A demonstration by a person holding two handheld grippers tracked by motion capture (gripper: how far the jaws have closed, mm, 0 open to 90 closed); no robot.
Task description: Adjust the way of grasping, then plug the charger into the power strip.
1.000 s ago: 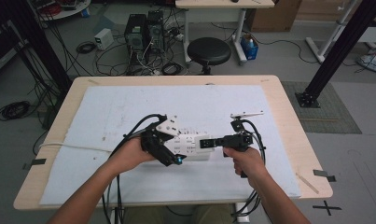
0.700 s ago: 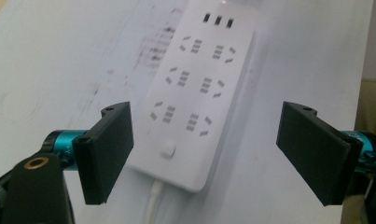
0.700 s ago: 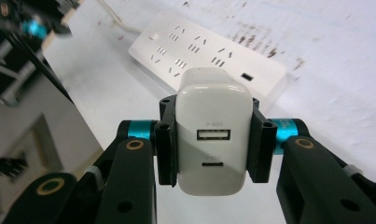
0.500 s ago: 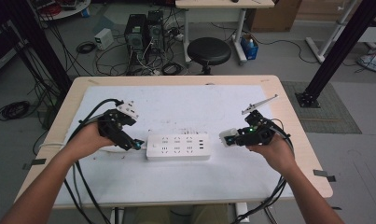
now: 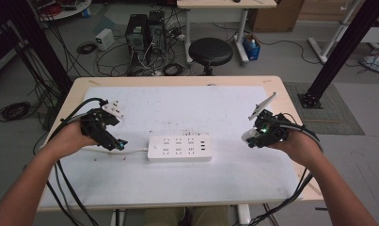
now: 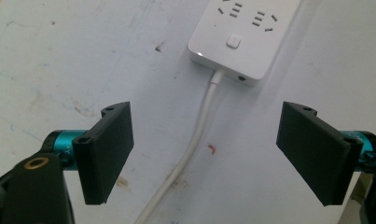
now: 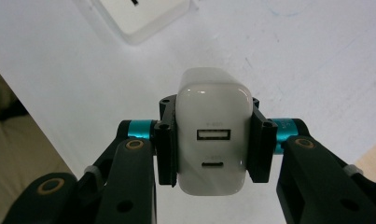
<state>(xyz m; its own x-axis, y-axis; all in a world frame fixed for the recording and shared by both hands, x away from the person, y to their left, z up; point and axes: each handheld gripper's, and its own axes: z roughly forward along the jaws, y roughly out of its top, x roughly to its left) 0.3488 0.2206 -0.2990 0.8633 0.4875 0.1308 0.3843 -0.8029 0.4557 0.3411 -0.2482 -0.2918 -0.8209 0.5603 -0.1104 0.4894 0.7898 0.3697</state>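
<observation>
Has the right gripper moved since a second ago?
Yes. The right gripper has swung right, away from the power strip, toward the table's right edge.

A lab: computer towers (image 5: 145, 32), tangled floor cables (image 5: 107, 54), black frame struts (image 5: 340, 49).

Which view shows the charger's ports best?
The right gripper view: the white charger sits clamped between the right gripper's jaws, its two ports facing the camera. In the high view it is a small white blob at that gripper, ports unreadable. The left gripper view looks at the power strip and its cord instead.
</observation>
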